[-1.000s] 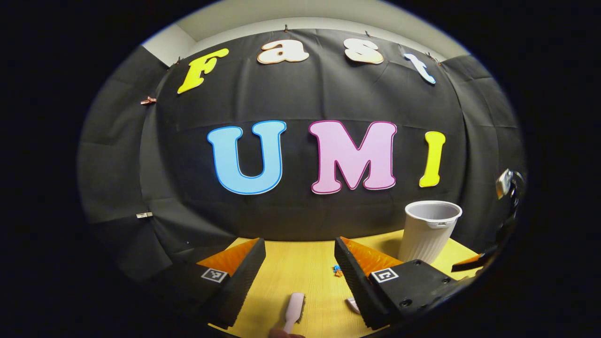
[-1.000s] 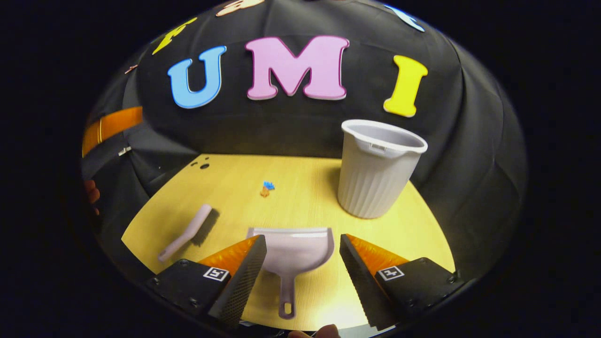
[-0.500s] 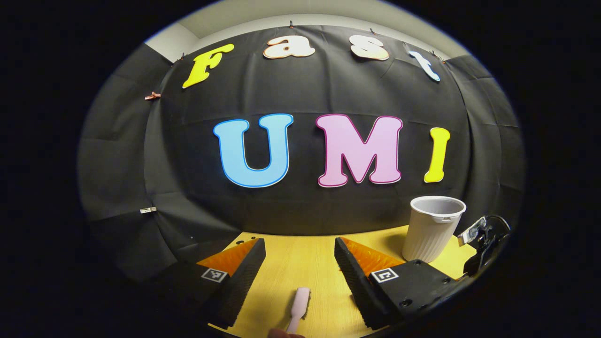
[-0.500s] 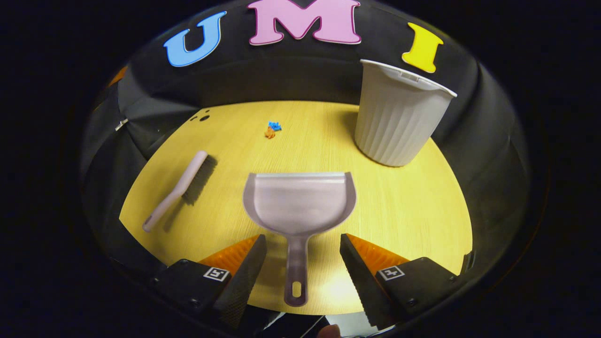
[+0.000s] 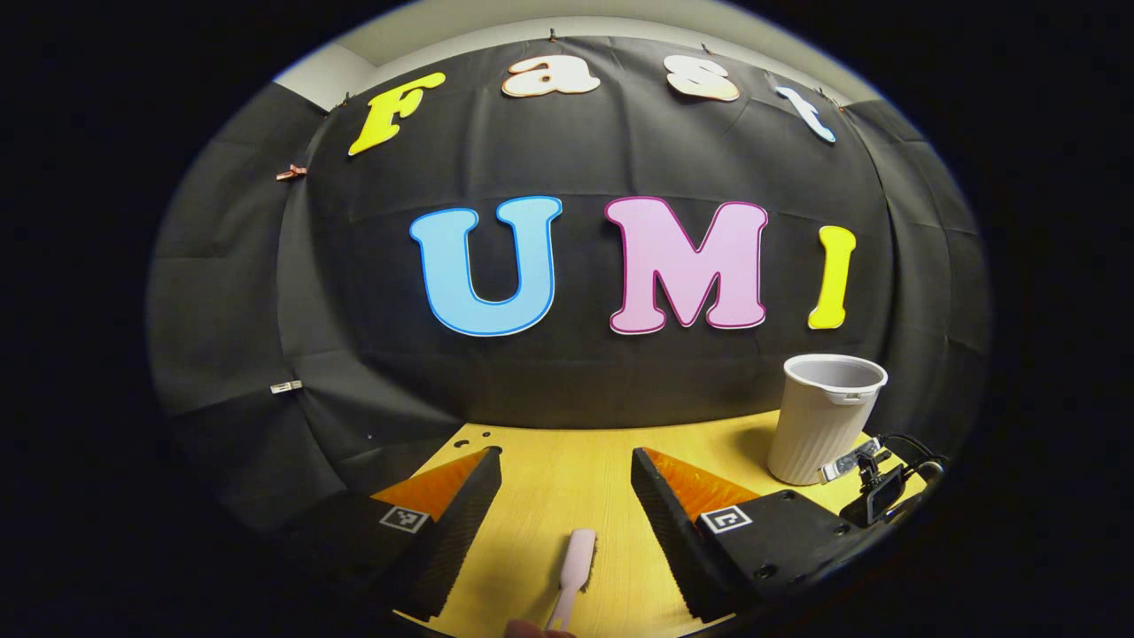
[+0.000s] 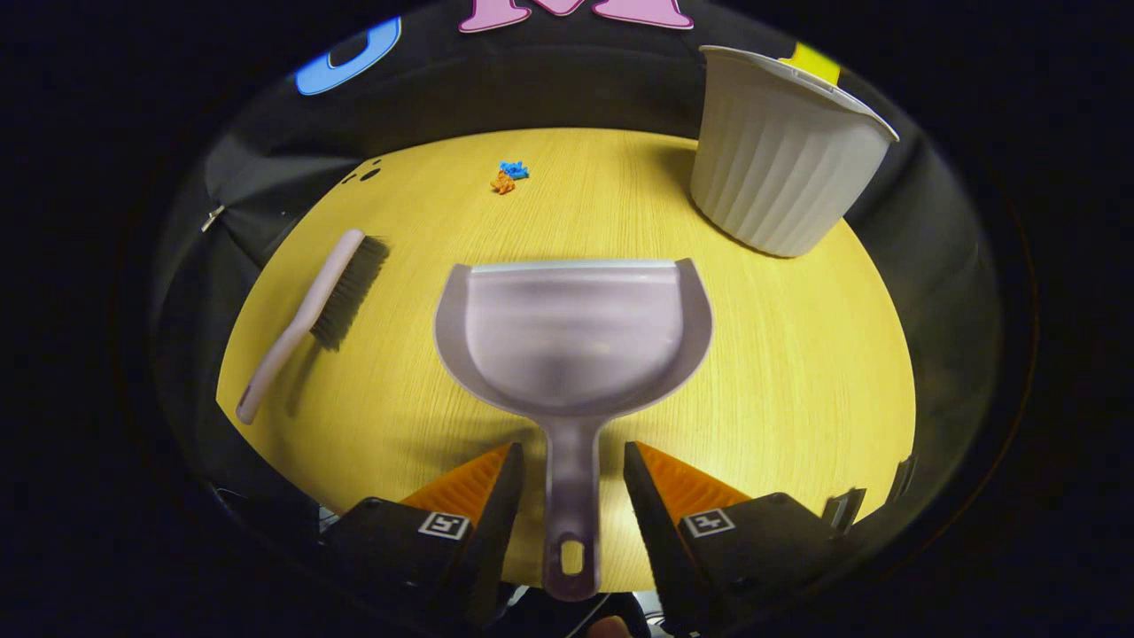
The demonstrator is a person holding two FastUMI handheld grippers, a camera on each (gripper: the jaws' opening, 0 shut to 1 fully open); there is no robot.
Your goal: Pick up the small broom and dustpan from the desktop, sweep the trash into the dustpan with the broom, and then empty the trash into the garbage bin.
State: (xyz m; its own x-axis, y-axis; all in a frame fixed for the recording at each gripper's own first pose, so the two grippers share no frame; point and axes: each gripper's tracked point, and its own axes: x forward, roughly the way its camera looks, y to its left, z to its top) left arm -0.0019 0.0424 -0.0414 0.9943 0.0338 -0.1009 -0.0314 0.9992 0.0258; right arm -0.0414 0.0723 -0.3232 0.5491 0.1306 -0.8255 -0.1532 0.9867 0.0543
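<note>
- Left gripper view: your left gripper (image 5: 565, 478) hangs above the near edge of the yellow desktop (image 5: 567, 461) with its jaws spread wide and nothing between them.
- The small broom (image 5: 574, 563) lies on the desktop below the gap between the fingers, its head pointing toward the booth wall.
- The garbage bin (image 5: 824, 416) stands upright far to the right, and part of the other gripper's rig with a cable (image 5: 877, 487) shows just beside it.
- Right gripper view: your right gripper (image 6: 572, 474) straddles the dustpan (image 6: 574, 337) handle; the fingers flank it closely with a slim gap on each side, so the jaws aren't clamped.
- The dustpan lies flat, mouth facing away from you.
- The broom (image 6: 310, 310) lies to its left, bristles turned toward the pan.
- The blue and orange trash (image 6: 508, 175) sits beyond the pan; the bin (image 6: 780, 168) stands far right.
</note>
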